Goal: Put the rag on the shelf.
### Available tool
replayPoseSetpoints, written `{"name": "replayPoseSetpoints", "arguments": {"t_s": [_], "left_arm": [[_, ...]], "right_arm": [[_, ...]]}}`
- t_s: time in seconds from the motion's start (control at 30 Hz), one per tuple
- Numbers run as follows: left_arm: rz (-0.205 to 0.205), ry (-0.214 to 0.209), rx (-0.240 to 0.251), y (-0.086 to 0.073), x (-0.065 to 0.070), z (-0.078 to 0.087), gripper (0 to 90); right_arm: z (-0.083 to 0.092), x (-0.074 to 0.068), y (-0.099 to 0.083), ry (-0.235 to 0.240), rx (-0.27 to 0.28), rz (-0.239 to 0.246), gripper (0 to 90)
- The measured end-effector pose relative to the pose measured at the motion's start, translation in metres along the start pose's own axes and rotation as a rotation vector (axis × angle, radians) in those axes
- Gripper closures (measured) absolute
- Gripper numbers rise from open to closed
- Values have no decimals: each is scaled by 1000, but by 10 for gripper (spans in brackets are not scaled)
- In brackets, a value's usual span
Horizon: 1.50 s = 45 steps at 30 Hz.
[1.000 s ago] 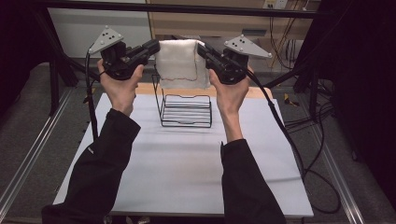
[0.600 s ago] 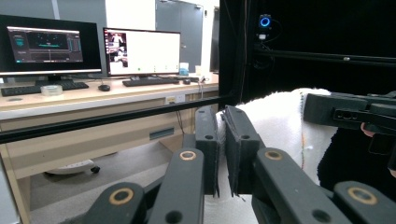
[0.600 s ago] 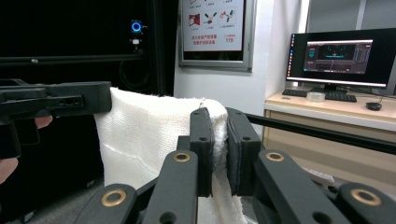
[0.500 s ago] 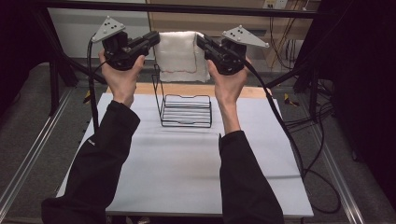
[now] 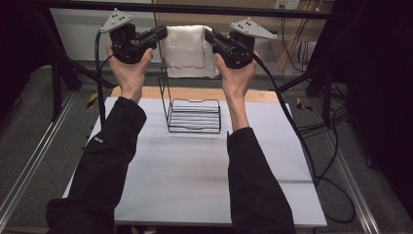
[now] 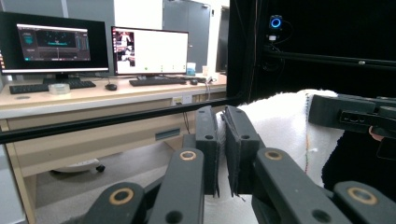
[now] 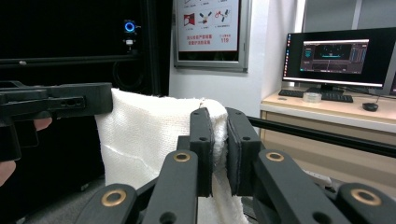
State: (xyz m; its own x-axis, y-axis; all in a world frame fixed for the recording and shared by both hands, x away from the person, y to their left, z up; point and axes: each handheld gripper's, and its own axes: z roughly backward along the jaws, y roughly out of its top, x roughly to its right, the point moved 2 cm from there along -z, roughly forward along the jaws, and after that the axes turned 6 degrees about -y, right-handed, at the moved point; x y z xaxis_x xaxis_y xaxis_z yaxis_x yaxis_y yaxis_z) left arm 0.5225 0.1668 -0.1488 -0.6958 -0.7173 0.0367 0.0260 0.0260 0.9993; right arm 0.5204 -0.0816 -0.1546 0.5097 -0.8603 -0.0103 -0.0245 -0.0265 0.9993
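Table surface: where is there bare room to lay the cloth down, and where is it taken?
The white table is bare in front of the wire rack, between the two sleeves, and on both sides of it. The rack takes the far middle, under the white cloth held by the left gripper and right gripper.

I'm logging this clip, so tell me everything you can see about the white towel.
The white towel looks like soft knitted or terry cloth, with a thin coloured stitch line near its hem. It hangs flat, stretched between the left gripper and right gripper, each clamped on an upper corner, held up beyond the wire rack.
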Motion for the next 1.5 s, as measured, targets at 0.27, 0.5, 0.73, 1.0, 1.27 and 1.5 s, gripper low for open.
{"name": "replayPoseSetpoints", "arguments": {"t_s": [0.27, 0.5, 0.73, 1.0, 1.27, 1.5], "left_arm": [[-2, 18, -5, -2, -8, -6, 843], [-3, 27, -6, -5, -14, -10, 843], [-13, 30, -26, -12, -16, -13, 843], [-9, 24, -49, -25, -18, -15, 843], [-11, 18, -70, -38, -18, -10, 843], [-12, 11, -82, -47, -13, -5, 843]], "right_arm": [[-12, 4, -4, 3, -10, -8, 826], [-18, 4, -7, 6, -16, -13, 826], [-21, 6, -13, 5, -32, -16, 826], [-21, 8, -24, 5, -58, -7, 826], [-19, 5, -39, 10, -84, -3, 826], [-15, 3, -48, 14, -99, -10, 826]]}}
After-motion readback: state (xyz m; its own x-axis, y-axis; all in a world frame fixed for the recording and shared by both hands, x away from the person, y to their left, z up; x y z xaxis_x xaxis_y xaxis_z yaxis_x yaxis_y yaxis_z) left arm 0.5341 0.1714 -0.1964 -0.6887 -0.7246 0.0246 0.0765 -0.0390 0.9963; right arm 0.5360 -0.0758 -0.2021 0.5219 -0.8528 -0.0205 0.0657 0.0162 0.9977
